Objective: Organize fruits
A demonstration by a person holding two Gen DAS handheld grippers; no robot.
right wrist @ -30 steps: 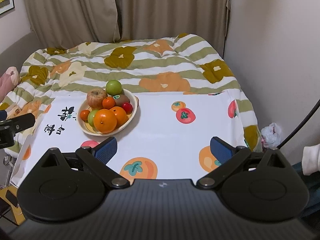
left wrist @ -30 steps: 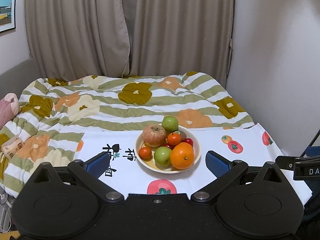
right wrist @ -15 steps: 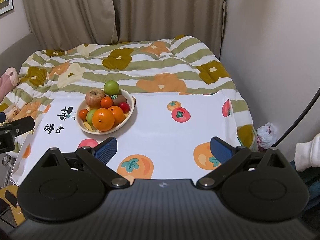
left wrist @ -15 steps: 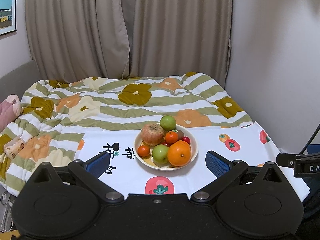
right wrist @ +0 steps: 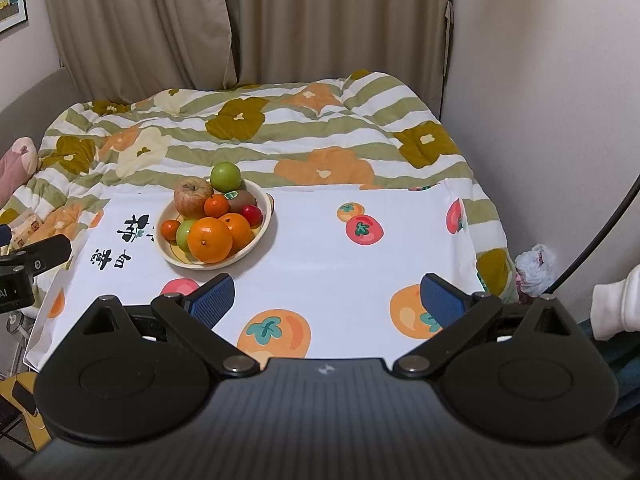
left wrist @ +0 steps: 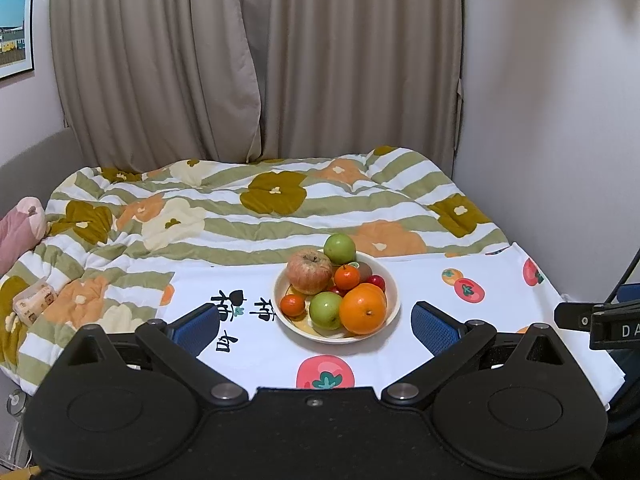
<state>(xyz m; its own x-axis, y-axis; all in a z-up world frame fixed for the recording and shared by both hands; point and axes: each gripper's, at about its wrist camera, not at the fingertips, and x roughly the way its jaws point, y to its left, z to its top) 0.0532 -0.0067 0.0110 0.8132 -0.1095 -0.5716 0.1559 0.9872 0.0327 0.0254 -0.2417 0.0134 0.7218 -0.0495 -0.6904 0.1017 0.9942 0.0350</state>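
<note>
A cream bowl [left wrist: 390, 306] [right wrist: 262, 224] piled with fruit stands on a white cloth [left wrist: 440, 276] [right wrist: 340, 264] printed with persimmons. In it lie a big orange [left wrist: 362, 310] [right wrist: 210, 240], green apples [left wrist: 339, 249] [right wrist: 226, 176], a reddish apple [left wrist: 309, 271] [right wrist: 192, 197], small tangerines [left wrist: 346, 277] and a red fruit [right wrist: 252, 215]. My left gripper [left wrist: 316, 330] hovers open just short of the bowl, nothing between its blue pads. My right gripper [right wrist: 326, 298] is open and empty, to the right of the bowl and nearer than it.
The cloth lies over a bed with a striped flowered quilt [left wrist: 260, 208] [right wrist: 320, 144]. Curtains [left wrist: 256, 60] hang behind, a wall [right wrist: 540, 100] closes the right side. A plastic bag [right wrist: 534, 268] sits by the bed's right edge, and a white sleeve [right wrist: 616, 304] shows at far right.
Both grippers have drawn back slightly and tilted up, so the bowl sits a little higher and farther in each view. Both stay open and empty.
</note>
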